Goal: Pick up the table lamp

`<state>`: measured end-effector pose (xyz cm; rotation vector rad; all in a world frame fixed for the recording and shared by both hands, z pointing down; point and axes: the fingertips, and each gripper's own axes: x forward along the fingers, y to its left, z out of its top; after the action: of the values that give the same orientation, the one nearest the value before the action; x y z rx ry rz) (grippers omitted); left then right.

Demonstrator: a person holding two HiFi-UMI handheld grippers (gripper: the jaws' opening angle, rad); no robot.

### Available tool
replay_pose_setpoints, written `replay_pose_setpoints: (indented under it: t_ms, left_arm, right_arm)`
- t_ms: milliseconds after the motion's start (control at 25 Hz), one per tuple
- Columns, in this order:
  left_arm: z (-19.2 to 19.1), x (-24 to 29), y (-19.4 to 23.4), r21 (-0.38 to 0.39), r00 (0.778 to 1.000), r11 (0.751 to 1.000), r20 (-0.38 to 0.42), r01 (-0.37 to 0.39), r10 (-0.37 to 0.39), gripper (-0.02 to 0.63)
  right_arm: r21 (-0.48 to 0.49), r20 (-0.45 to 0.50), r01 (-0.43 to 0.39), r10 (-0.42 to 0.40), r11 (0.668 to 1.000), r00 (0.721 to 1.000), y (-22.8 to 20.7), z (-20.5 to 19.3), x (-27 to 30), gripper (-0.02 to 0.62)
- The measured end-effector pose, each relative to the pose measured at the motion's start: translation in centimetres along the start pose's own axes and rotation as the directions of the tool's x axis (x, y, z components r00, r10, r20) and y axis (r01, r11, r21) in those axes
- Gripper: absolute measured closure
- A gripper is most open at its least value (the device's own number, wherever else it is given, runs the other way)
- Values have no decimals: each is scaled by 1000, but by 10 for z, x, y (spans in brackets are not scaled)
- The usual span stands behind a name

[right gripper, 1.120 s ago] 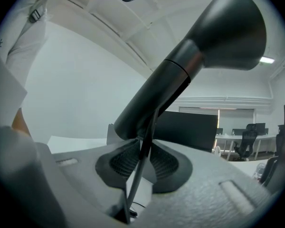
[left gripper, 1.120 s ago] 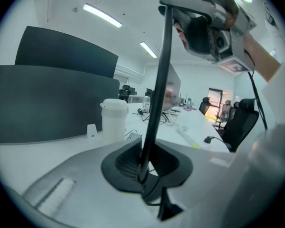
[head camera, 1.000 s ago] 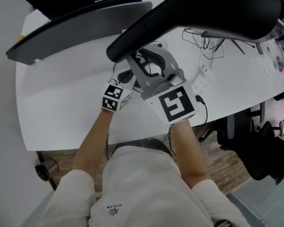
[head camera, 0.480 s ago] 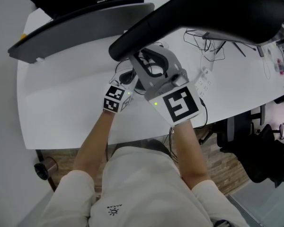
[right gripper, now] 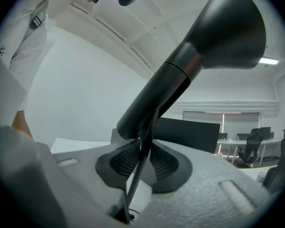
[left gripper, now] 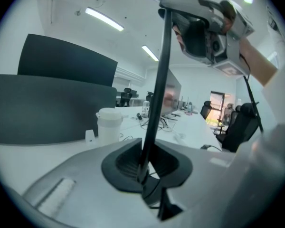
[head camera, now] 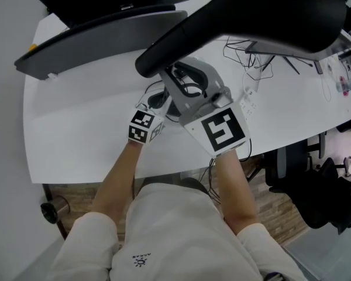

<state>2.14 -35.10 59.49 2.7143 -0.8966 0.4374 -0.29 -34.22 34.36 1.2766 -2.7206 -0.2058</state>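
Observation:
The table lamp has a big black cone-shaped head (head camera: 263, 13) on a thick black neck (right gripper: 152, 99) and a thin black stem (left gripper: 156, 80). In the left gripper view the stem rises straight up out of my left gripper (left gripper: 145, 167), which is shut on it. My right gripper (right gripper: 141, 158) is shut on the same stem just under the neck, and it shows higher up (left gripper: 213, 27) in the left gripper view. From the head view my left gripper (head camera: 159, 101) sits beside and below my right gripper (head camera: 172, 78), both under the lamp neck. The lamp's base is hidden.
The white table (head camera: 76, 127) carries a dark curved screen (head camera: 99, 40) at the back, loose cables (head camera: 251, 51) and a white power strip (head camera: 248, 101) on the right. A white cup (left gripper: 108, 125) stands behind the stem. A black office chair (head camera: 316, 186) is past the table's right edge.
Both grippers have risen a little together with the lamp stem between them. The lamp head sits slightly closer to the head camera. Neither grip has changed.

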Motion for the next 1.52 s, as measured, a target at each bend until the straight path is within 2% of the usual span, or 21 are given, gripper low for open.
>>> replay_pose_setpoints:
  t_ms: [760, 1520]
  left_arm:
    - [56, -28, -34, 12, 997, 999, 64, -32, 32, 574]
    - [114, -65, -41, 29, 990, 997, 125, -66, 62, 575]
  right_arm:
    - [-52, 37, -19, 21, 998, 999, 2, 64, -32, 526]
    - [-123, 79, -58, 68, 991, 995, 4, 130, -37, 520]
